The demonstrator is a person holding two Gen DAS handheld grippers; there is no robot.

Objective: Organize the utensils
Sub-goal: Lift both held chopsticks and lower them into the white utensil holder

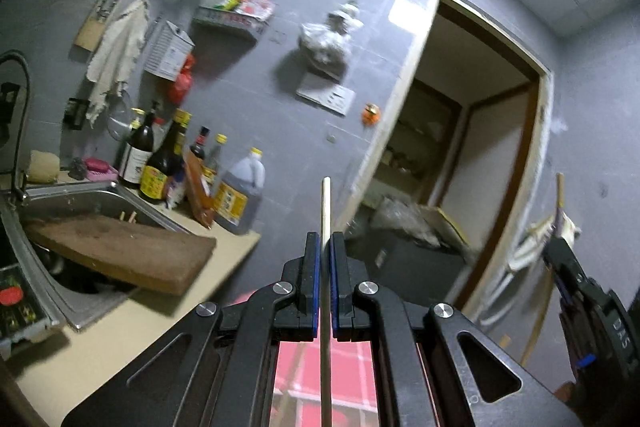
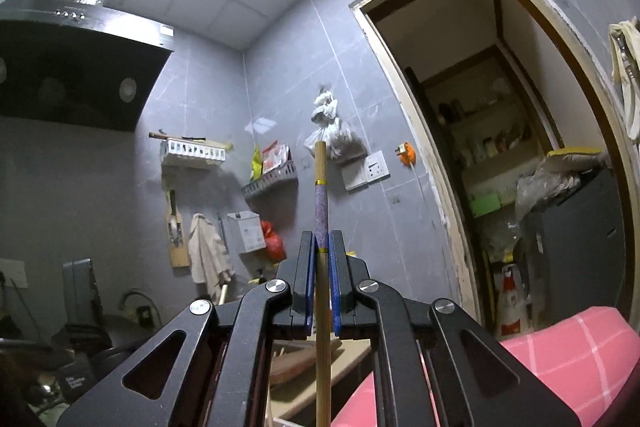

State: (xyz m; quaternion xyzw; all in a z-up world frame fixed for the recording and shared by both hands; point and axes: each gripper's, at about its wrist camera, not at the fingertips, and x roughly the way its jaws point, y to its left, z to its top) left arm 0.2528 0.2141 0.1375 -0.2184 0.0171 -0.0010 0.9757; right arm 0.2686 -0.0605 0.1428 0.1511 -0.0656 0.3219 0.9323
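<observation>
Operator: Chopsticks, status. Where is each one?

Technician: One per gripper. The left gripper (image 1: 325, 241) has its jaws closed on a pale, thin chopstick (image 1: 325, 203) that runs lengthwise between the blue pads and projects forward past the tips. The right gripper (image 2: 321, 241) is clamped on a second chopstick (image 2: 321, 195), wooden with a purple band between two gold rings. Both are held in the air, above the counter (image 1: 120, 327) and pointing toward the grey tiled wall (image 1: 288, 131).

Operator: Grip quality?

Technician: Marginal, by my judgement. Each stick lies along the pads rather than across them, so only a narrow line of contact restrains it. Both wrist views show motion blur.

Operator: Failure modes from here?

Technician: First, slip: a smooth round shaft held lengthwise can slide forward or back if the hand swings or tilts sharply. Second, rotation: the long free end acts as a lever, so a touch against the bottles (image 1: 160, 163) or the cutting board (image 1: 120, 251) over the sink (image 1: 80, 203) could twist it out. Third, collision between grippers: the right unit is visible close by at the edge of the left view.

Operator: Destination?

Technician: Cannot tell. No holder is identifiable with certainty.
</observation>
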